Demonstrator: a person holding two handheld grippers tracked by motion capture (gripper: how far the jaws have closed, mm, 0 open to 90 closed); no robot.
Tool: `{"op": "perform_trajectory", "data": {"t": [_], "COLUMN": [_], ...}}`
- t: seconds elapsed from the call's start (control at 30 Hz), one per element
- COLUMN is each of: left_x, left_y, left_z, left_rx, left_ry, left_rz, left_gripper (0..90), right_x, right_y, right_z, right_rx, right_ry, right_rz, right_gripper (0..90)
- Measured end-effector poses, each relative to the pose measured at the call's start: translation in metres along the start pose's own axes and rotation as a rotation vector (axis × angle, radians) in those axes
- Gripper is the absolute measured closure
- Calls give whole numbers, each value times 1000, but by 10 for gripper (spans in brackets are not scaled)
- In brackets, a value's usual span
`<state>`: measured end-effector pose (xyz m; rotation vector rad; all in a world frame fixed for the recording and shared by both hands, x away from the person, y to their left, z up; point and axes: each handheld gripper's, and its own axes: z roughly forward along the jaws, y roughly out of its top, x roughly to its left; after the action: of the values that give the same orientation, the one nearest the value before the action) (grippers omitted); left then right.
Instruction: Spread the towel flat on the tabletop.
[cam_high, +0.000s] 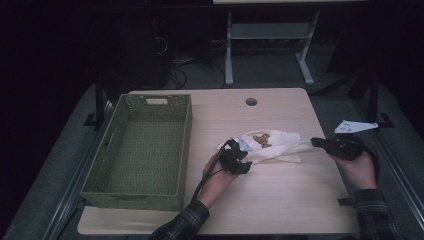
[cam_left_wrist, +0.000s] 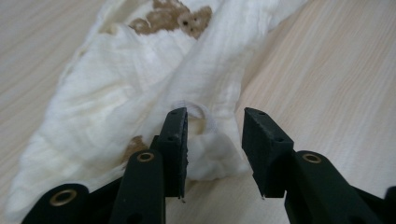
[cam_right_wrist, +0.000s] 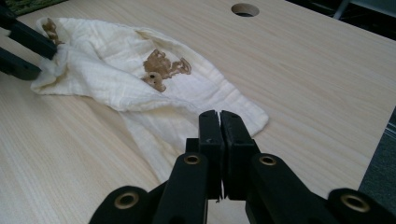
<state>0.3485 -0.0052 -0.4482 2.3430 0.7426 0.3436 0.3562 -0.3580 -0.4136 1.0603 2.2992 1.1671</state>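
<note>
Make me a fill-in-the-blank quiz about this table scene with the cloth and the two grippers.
1. The cream cloth has a brown ____ printed on it.
2. The left gripper has its jaws ____, with the cloth's edge between them.
3. The right gripper has its jaws ____.
4. The green woven basket on the table has ____ inside it.

Missing words: bear; open; shut; nothing
</note>
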Motion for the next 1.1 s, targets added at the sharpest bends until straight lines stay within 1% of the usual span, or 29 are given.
{"op": "perform_trajectory", "data": {"t": [0.03,0.07,0.1,0.13,0.17,0.2,0.27,0.33,0.47,0.53,0.57,0.63,0.7,0.77,0.83,0.87,0.9,0.93,1.0,1.03,1.07,1.1], "left_x": [1,4,4,5,6,7,8,10,12,11,10,8,4,-1,-4,-6,-6,-9,-13,-16,-19,-20], "left_y": [-1,-2,-2,-3,-4,-4,-5,-5,-8,-10,-12,-16,-20,-26,-29,-30,-30,-29,-27,-25,-22,-20], "left_z": [3,7,7,7,6,3,-7,-21,-42,-52,-56,-65,-69,-69,-64,-59,-56,-50,-42,-39,-34,-32], "left_rx": [4,14,14,17,21,19,6,-19,-33,-44,-50,-54,-53,-47,-47,-35,-34,-35,-32,-37,-41,-43], "left_ry": [-1,-4,-4,-6,-11,-11,1,19,64,80,95,102,107,102,88,78,67,57,32,34,21,23], "left_rz": [5,2,2,0,-4,-8,-15,-24,-42,-55,-63,-71,-73,-70,-63,-52,-44,-45,-21,-15,-6,0], "left_gripper": [630,705,832,832,875,895,896,897,898,898,898,898,898,898,898,897,896,892,820,775,738,695], "right_x": [0,0,0,0,0,0,-1,-2,1,4,5,10,15,21,27,29,32,34,37,37,38,38], "right_y": [0,0,0,-1,-1,-1,-3,-5,-9,-12,-13,-18,-22,-27,-30,-31,-32,-33,-33,-34,-34,-34], "right_z": [1,1,1,1,1,0,-1,-1,-3,-6,-8,-12,-15,-17,-18,-18,-18,-18,-17,-17,-16,-15], "right_rx": [-2,-1,-1,4,5,4,4,7,20,23,21,29,32,33,45,49,54,57,64,69,67,72], "right_ry": [3,4,4,3,3,3,3,6,6,7,12,15,26,44,52,56,58,60,66,66,70,70], "right_rz": [-1,1,1,3,2,5,8,8,0,1,0,-2,-5,-3,-19,-25,-38,-39,-45,-46,-46,-52], "right_gripper": [877,877,877,877,877,877,877,877,877,877,877,877,877,877,877,877,877,877,877,877,877,877]}}
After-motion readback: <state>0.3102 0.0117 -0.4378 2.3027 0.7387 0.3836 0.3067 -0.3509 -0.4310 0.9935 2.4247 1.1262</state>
